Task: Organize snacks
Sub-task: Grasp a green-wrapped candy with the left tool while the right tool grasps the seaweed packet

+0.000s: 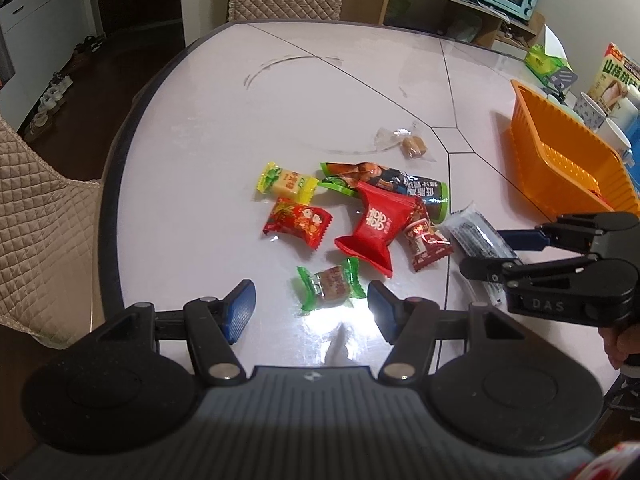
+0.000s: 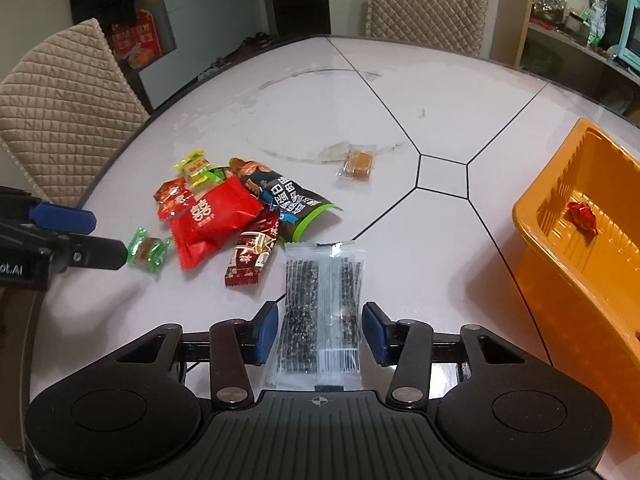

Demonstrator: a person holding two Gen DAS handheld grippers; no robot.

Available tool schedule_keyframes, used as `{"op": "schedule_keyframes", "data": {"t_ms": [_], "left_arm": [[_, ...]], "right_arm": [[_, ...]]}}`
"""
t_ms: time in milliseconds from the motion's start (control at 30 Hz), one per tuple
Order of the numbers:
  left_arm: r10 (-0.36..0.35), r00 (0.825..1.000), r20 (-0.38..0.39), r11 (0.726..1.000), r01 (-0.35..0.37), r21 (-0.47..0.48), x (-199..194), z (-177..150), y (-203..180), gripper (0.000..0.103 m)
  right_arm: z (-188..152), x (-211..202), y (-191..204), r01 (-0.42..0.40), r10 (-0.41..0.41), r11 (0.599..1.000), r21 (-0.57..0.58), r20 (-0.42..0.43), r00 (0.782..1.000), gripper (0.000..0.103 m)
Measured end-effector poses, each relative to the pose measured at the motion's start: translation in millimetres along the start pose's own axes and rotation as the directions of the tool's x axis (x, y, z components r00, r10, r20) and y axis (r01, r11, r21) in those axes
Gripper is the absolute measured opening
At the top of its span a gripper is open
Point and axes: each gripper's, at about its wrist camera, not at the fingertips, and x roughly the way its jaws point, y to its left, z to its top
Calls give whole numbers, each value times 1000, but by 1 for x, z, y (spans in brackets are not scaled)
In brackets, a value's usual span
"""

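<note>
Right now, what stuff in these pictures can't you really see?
- Orange basket: cut off by the right edge in both views, so most of its inside is hidden.
- Sesame bar packet: in the right wrist view its near end is hidden behind the right gripper body; whether the pads press it is unclear.
- Dark snack bag: partly covered by the red packet.
- Shelf items: too small and blurred.

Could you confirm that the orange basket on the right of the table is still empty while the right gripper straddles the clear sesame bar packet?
Not quite: the orange basket is not empty. The right wrist view shows one red-wrapped candy lying in it. The rest holds: the right gripper does straddle the clear sesame bar packet.
</note>
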Motion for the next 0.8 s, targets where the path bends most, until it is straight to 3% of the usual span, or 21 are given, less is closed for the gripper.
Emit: {"op": "schedule_keyframes", "data": {"t_ms": [100,133,233,467,800], "left_arm": [[-2,1000,-6,1000,2,11,4,0,-2,59],[-3,1000,-8,1000,3,12,5,0,-3,59],[-6,1000,-14,1000,6,9,9,1,-4,59],[-15,999,-30,999,14,-28,20,5,-4,55],[-6,999,-44,1000,5,-11,32,7,-13,36]], "right_arm": [[0,2,1,16,-16,1000,6,8,1000,47],[-1,2,2,28,-28,1000,5,12,1000,42],[-2,0,1,33,-33,999,13,11,999,39],[-10,-13,-15,41,-41,992,121,-3,999,38],[-25,-35,-35,72,-72,974,213,-6,997,38]]}}
